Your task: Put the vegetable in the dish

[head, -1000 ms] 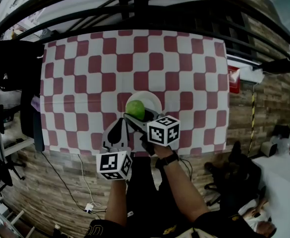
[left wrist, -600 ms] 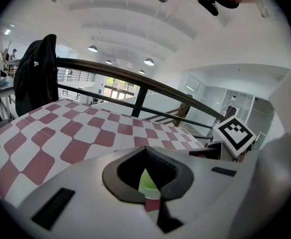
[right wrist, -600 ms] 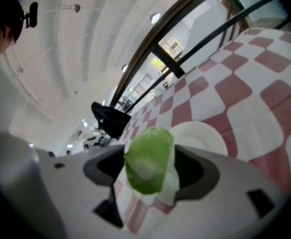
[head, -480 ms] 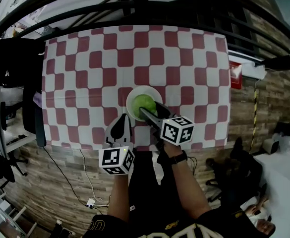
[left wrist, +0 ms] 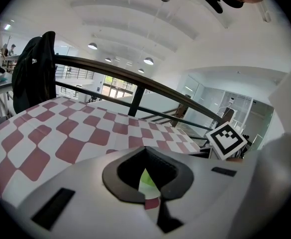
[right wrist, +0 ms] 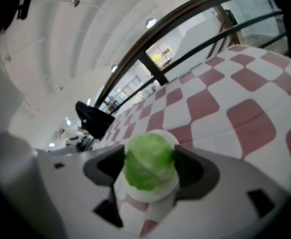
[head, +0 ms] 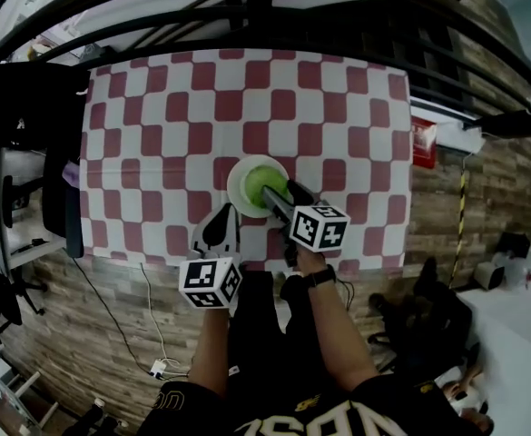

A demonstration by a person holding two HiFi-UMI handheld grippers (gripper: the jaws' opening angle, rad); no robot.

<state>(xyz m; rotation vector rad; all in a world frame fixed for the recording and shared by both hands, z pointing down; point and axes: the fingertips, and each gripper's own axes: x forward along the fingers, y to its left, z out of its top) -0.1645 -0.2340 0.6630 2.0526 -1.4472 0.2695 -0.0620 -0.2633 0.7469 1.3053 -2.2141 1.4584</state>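
Checkered cloth (head: pixel 156 134): round, leafy green vegetable (head: pixel 263 182) in white dish (head: pixel 233 187).

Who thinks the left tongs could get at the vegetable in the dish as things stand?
Probably not cleanly: the right tongs, whose jaws have just been opening, straddle the vegetable in the dish. The left tongs sit shut just short of the dish.

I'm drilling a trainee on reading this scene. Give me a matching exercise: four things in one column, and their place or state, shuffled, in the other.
1. green cabbage
2. white dish
3. left tongs
4. right tongs

A. shut, empty
B. on the checked cloth
C. open, astride the cabbage
D. in the dish

Pairs: 1-D, 2-B, 3-A, 4-C.
The right tongs have just been opening, cabbage between their jaws.
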